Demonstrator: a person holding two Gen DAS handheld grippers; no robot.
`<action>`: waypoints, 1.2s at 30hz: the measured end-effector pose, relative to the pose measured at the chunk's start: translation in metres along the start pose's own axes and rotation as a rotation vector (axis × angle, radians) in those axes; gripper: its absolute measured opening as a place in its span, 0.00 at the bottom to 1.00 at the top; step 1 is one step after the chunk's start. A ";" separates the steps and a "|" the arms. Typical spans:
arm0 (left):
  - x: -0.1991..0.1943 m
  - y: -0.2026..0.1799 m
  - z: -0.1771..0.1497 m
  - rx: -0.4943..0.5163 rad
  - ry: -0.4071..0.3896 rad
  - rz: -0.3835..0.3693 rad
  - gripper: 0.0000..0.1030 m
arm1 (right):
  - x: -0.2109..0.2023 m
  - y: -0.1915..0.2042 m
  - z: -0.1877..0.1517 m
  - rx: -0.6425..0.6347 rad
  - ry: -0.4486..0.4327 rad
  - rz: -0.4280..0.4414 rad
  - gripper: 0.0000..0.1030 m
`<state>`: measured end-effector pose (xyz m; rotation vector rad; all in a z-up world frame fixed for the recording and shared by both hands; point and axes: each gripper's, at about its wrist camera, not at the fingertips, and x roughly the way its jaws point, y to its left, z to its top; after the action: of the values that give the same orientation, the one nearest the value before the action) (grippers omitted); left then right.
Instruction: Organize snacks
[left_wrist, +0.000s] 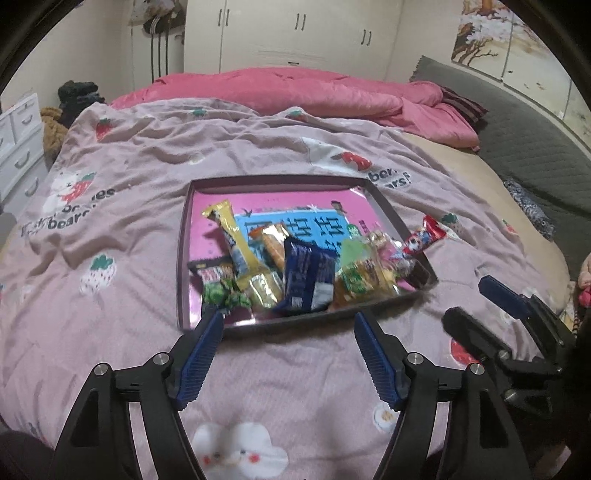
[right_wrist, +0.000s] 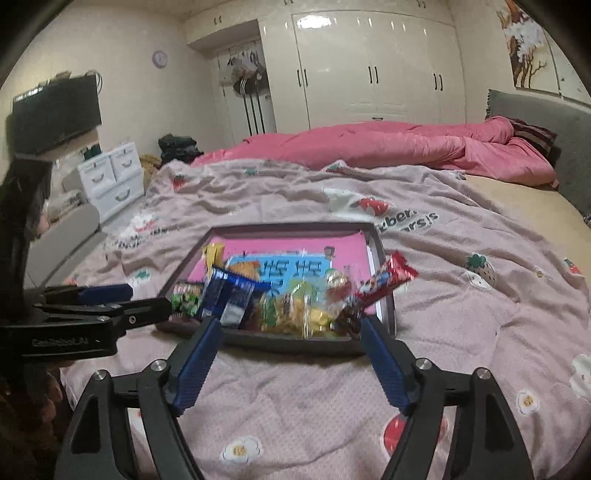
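Honestly, with my left gripper (left_wrist: 288, 321) and right gripper (right_wrist: 290, 326) both spread and empty near the tray (left_wrist: 184, 236), I fear nudging the red packet (left_wrist: 424, 236), perched on its right rim, onto the blanket (left_wrist: 129, 177).

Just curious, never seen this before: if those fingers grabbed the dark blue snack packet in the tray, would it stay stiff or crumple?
The dark blue packet would probably crumple a bit: its wrapper looks thin and creased. It seems light, propped loosely on other snacks in the tray. The glossy film might slip.
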<state>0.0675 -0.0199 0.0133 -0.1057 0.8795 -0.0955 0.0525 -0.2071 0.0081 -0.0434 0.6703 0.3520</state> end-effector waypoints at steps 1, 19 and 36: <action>-0.002 -0.001 -0.003 0.004 0.001 0.008 0.73 | -0.001 0.001 -0.002 -0.008 0.007 -0.015 0.79; -0.027 0.007 -0.032 -0.027 0.026 0.026 0.74 | -0.021 0.000 -0.017 -0.003 0.034 -0.091 0.94; -0.033 0.007 -0.044 -0.022 0.032 0.048 0.74 | -0.028 0.010 -0.022 -0.019 0.039 -0.047 0.98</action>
<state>0.0129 -0.0116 0.0092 -0.1040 0.9145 -0.0426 0.0160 -0.2095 0.0089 -0.0843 0.7032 0.3135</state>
